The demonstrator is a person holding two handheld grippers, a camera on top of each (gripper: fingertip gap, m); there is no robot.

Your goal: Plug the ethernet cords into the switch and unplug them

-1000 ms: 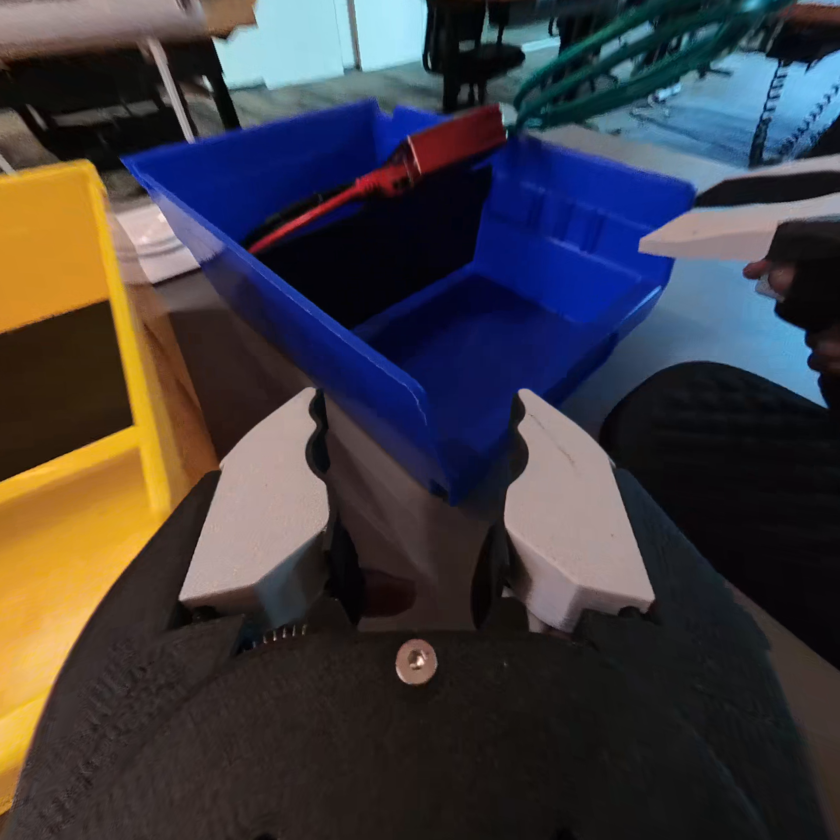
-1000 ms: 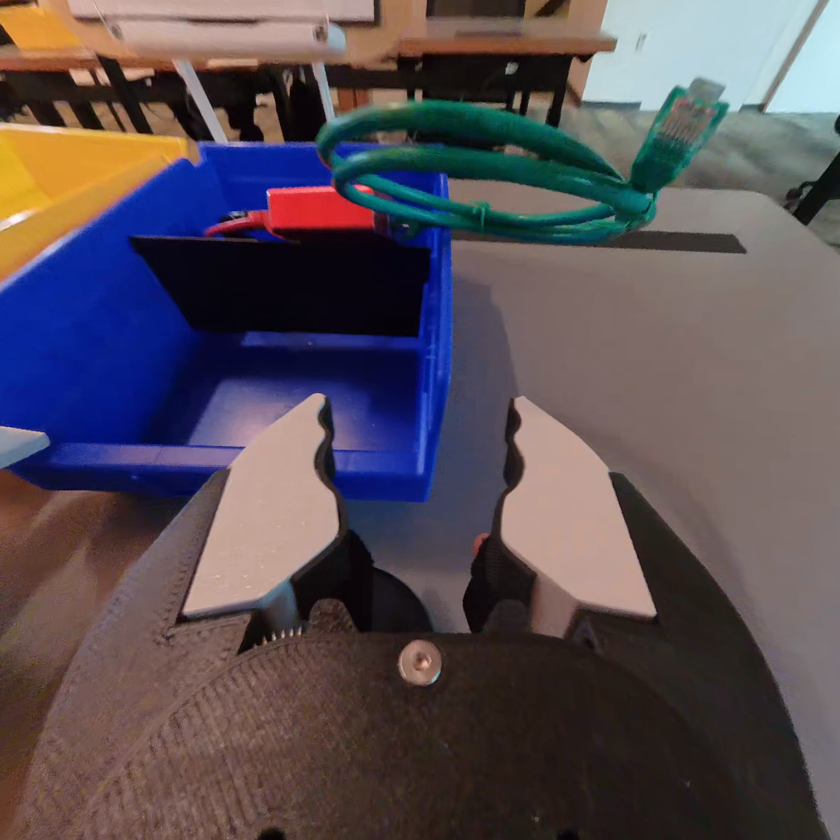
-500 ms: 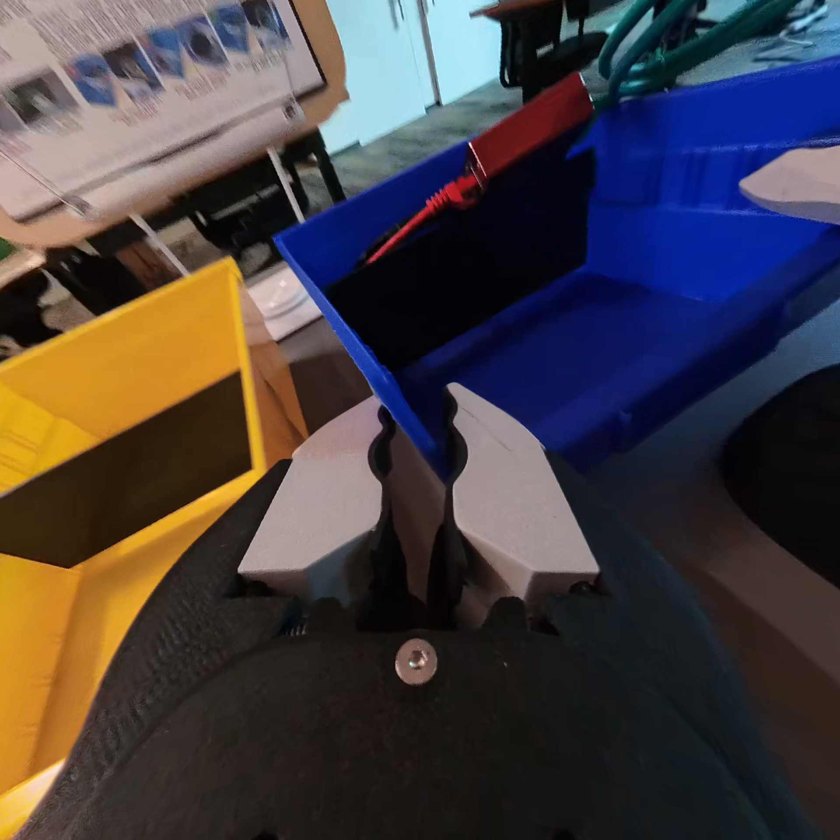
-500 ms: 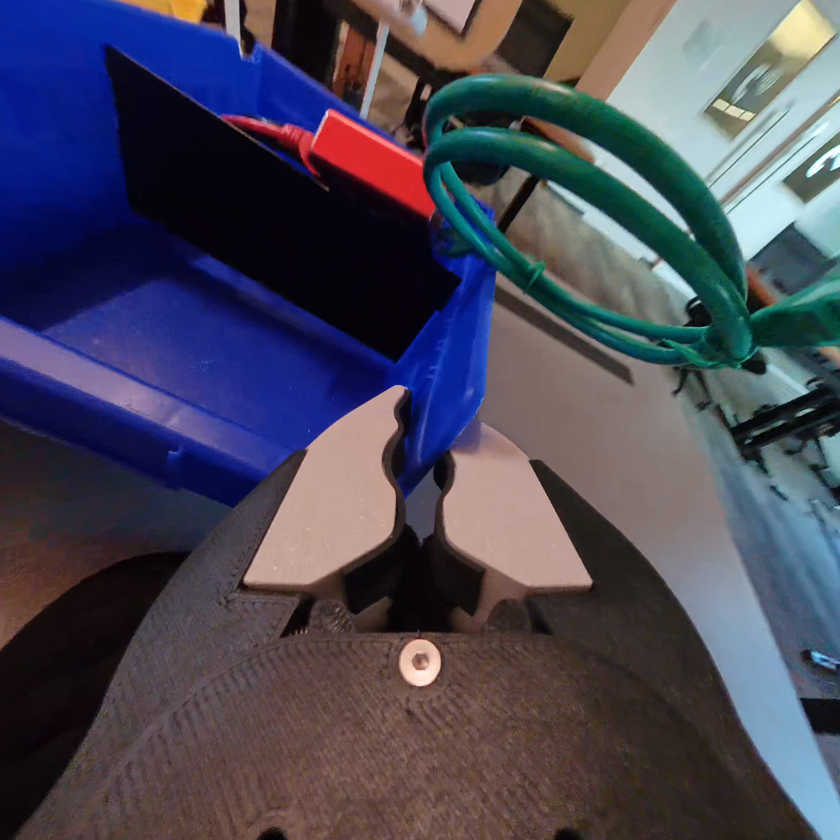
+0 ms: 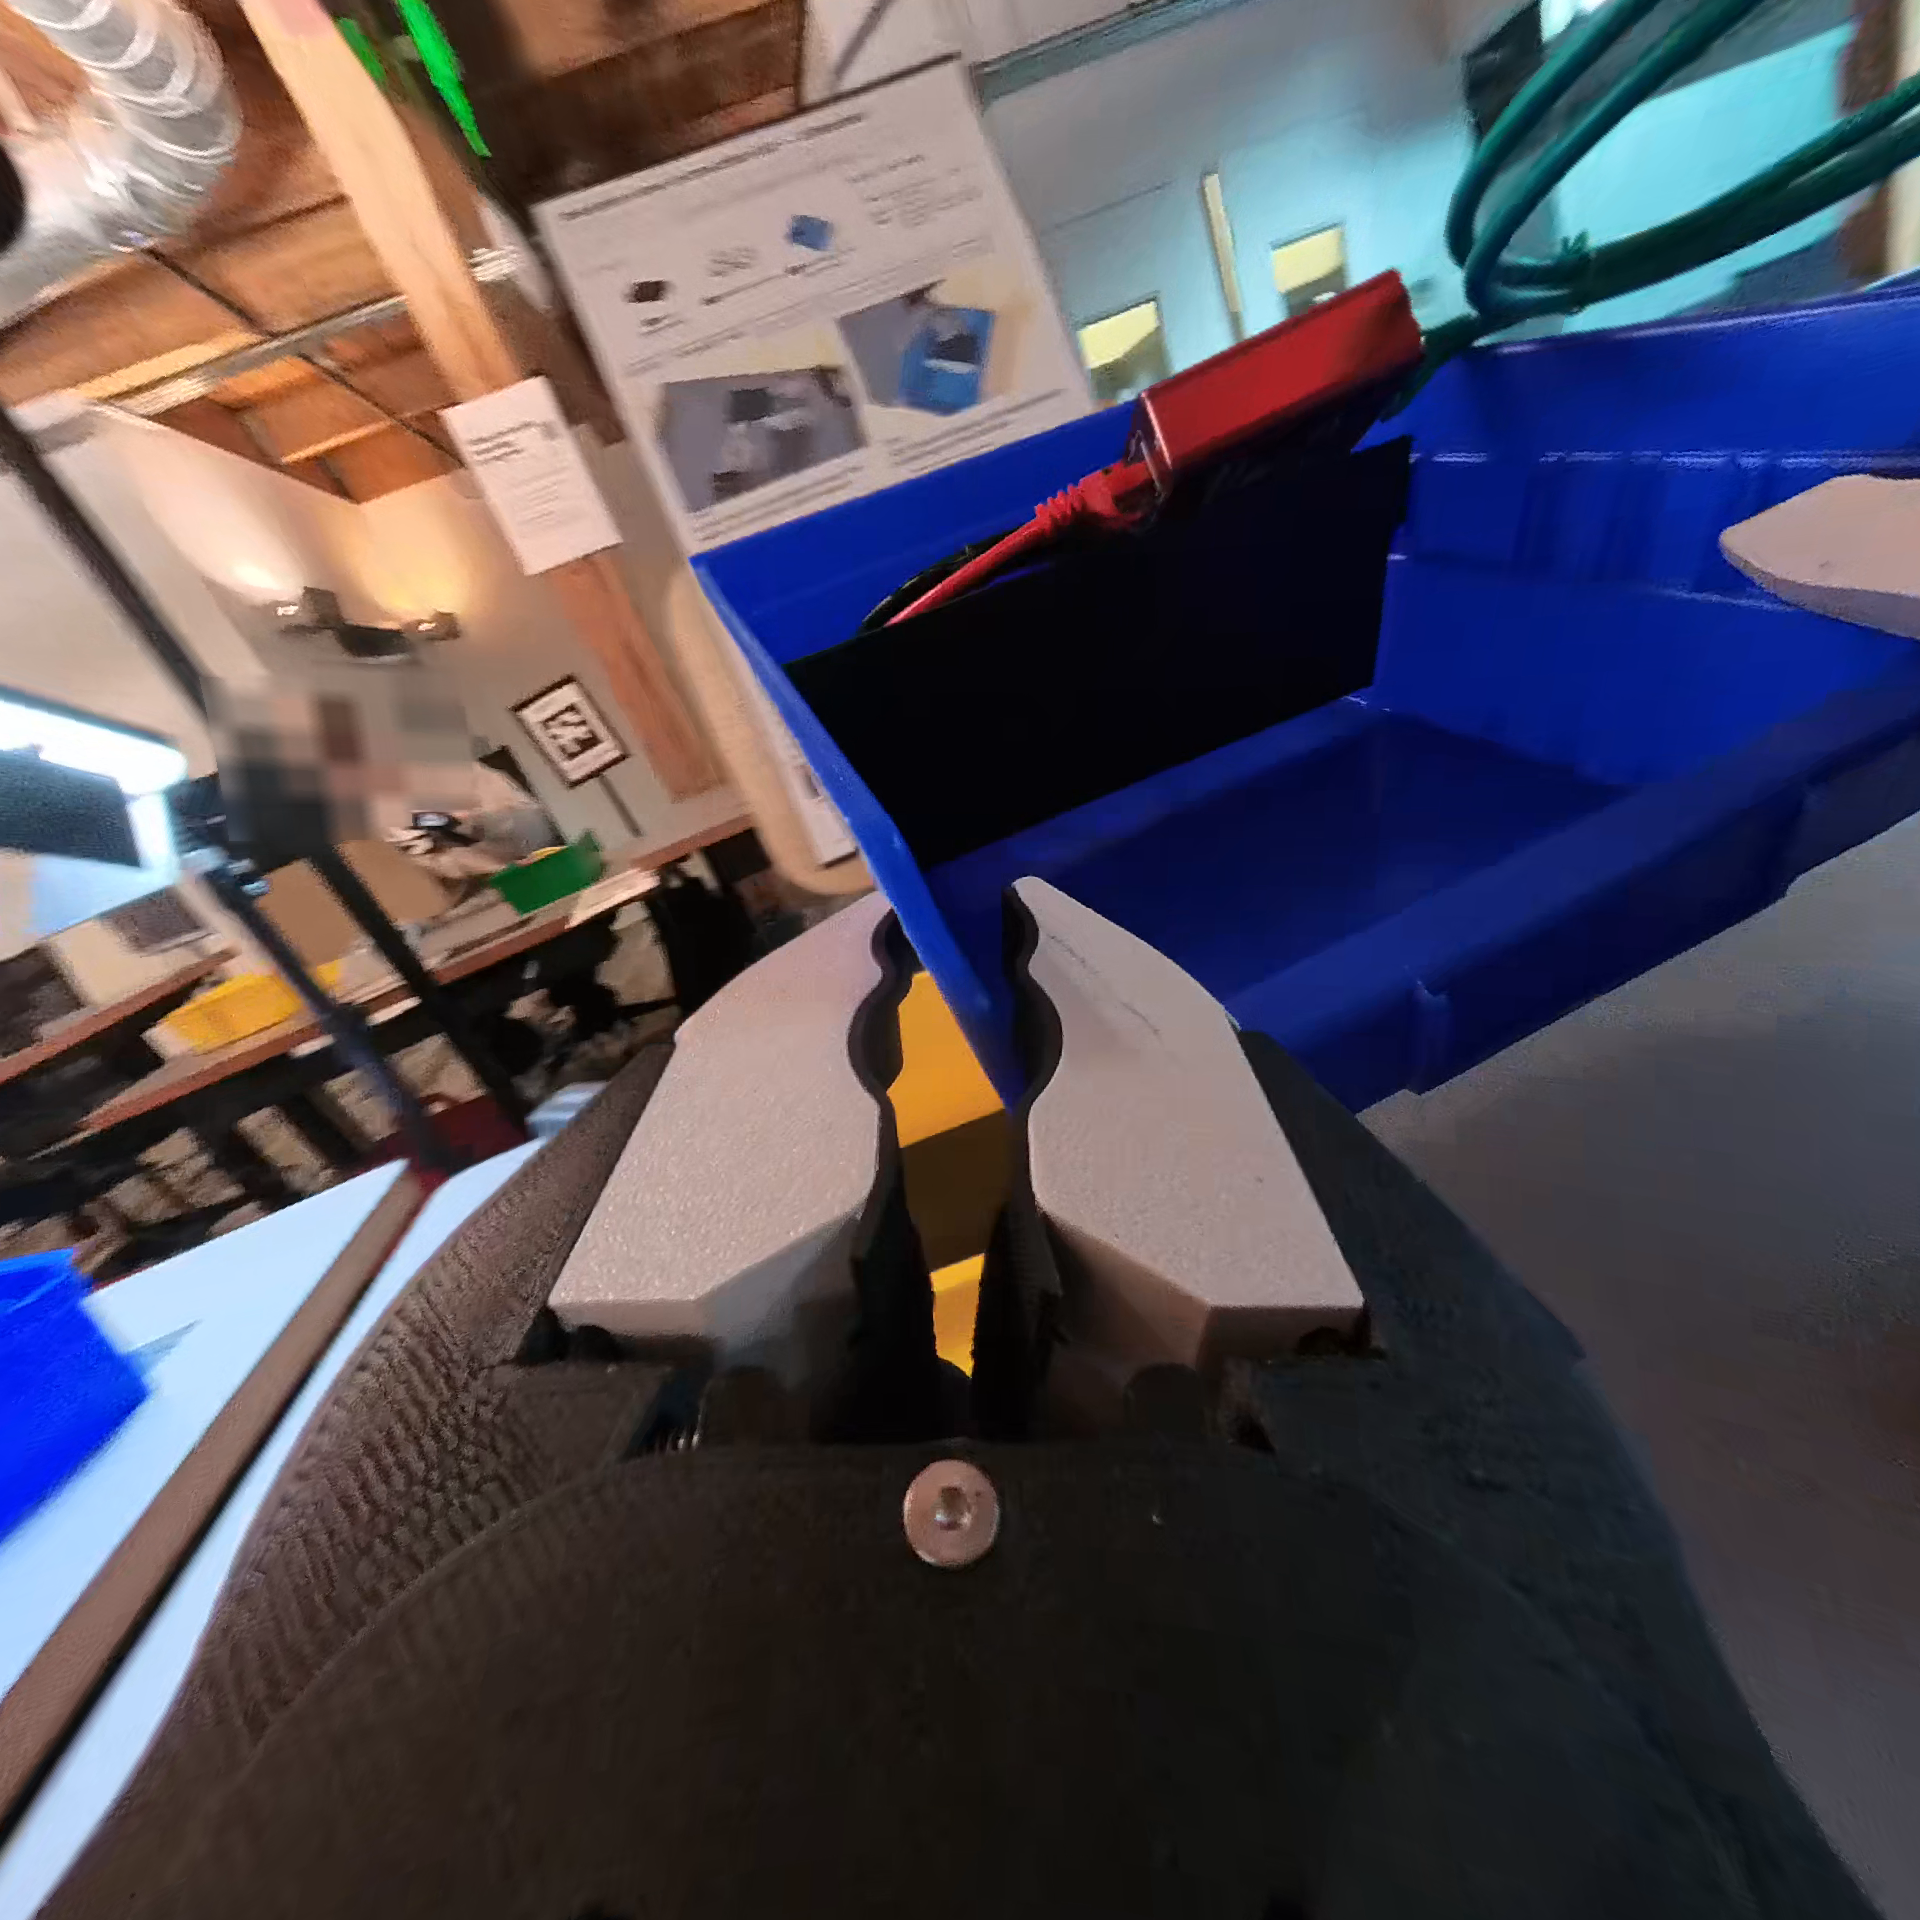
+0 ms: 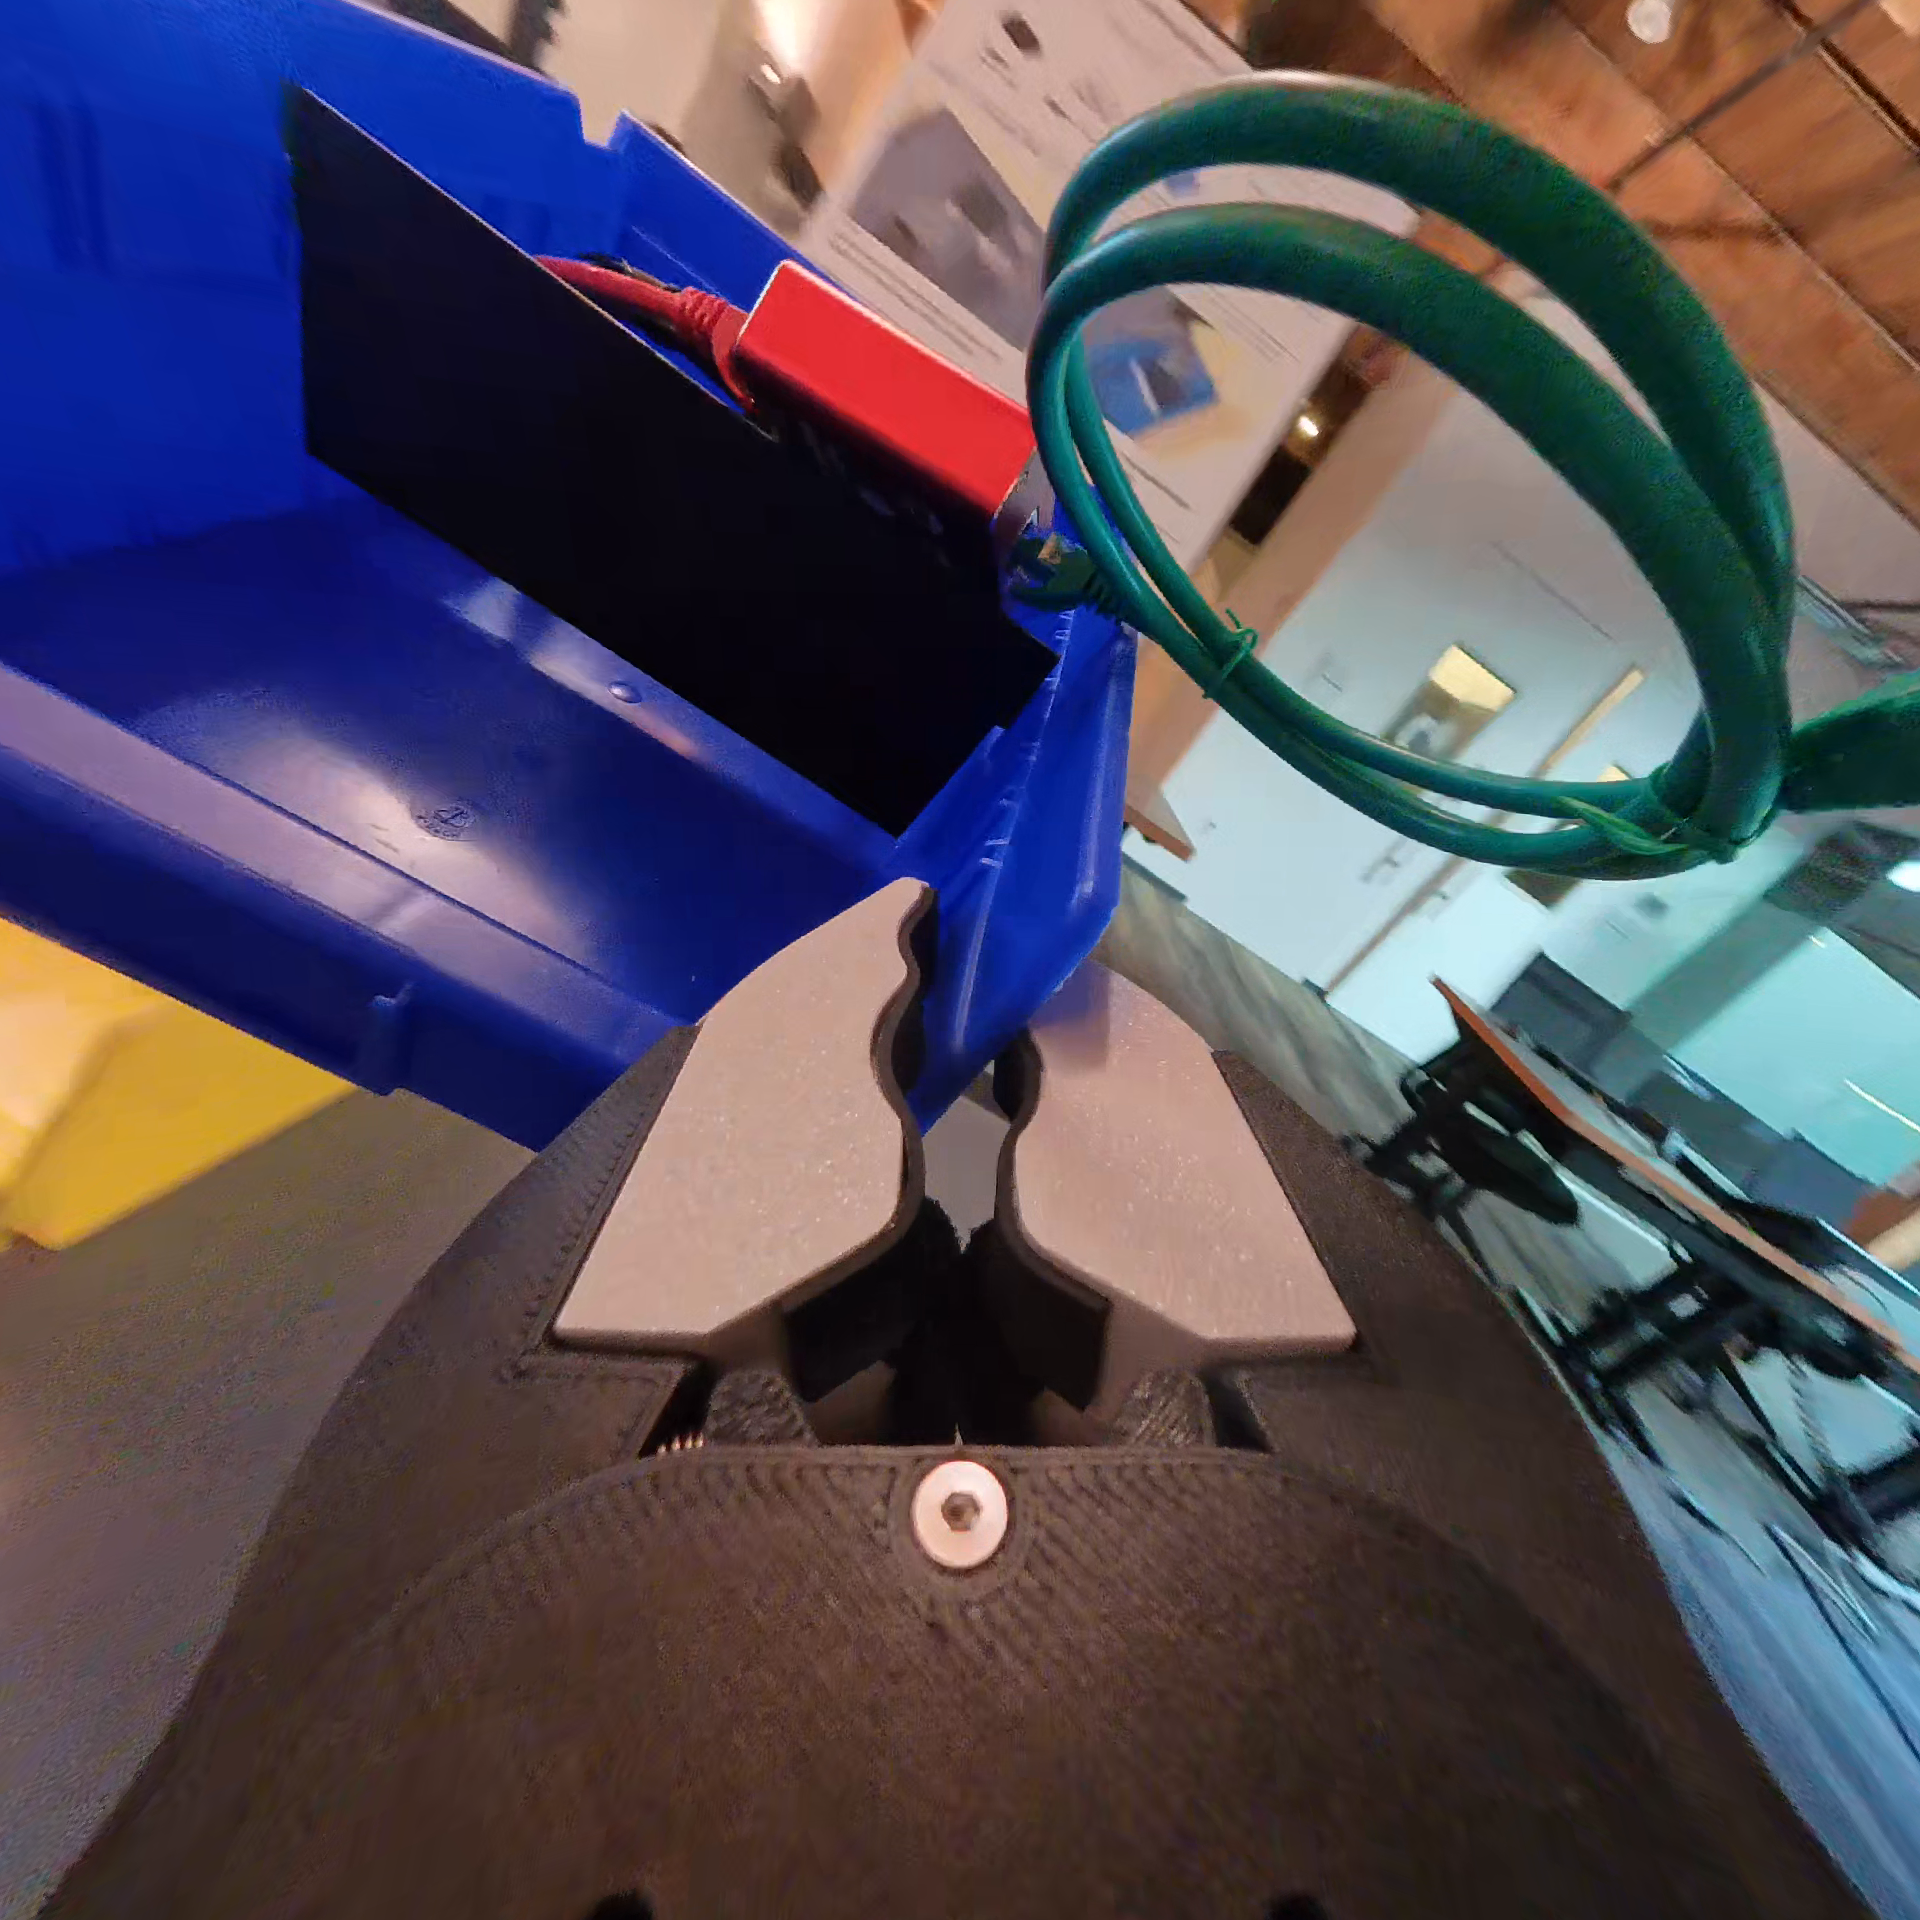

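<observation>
The left gripper (image 5: 956, 1023) is pinched on the left side wall of the blue bin (image 5: 1455, 862), its 2 grey fingers (image 5: 748, 1122) closed on the thin plastic edge near the bin's front corner. Beyond that corner the bin runs away and to the right, with a black divider (image 5: 1091, 686) standing across it. Behind the divider sits the red switch (image 5: 1278, 384), its long axis lying roughly crosswise to the bin, from 1 side wall toward the other. A red cord (image 5: 1039, 530) enters its left end, and a green cord (image 5: 1558, 218) leaves its right end in loops that hang out past the bin's right wall.

The right gripper (image 6: 961, 1029) is clamped on the opposite side wall, again near the front corner, so the bin is held at both sides. In both views the bin and the room sit steeply tilted, which I judge to mean the 2 tools are raised and angled upward with the bin carried between them. A yellow bin (image 6: 125, 1070) shows low on the left.

From either tool the switch lies ahead and up, past the divider. The right gripper looks nearer the green cord's plugged end (image 6: 1049, 566), the left nearer the red one. Neither can reach a plug until it lets go of the bin
</observation>
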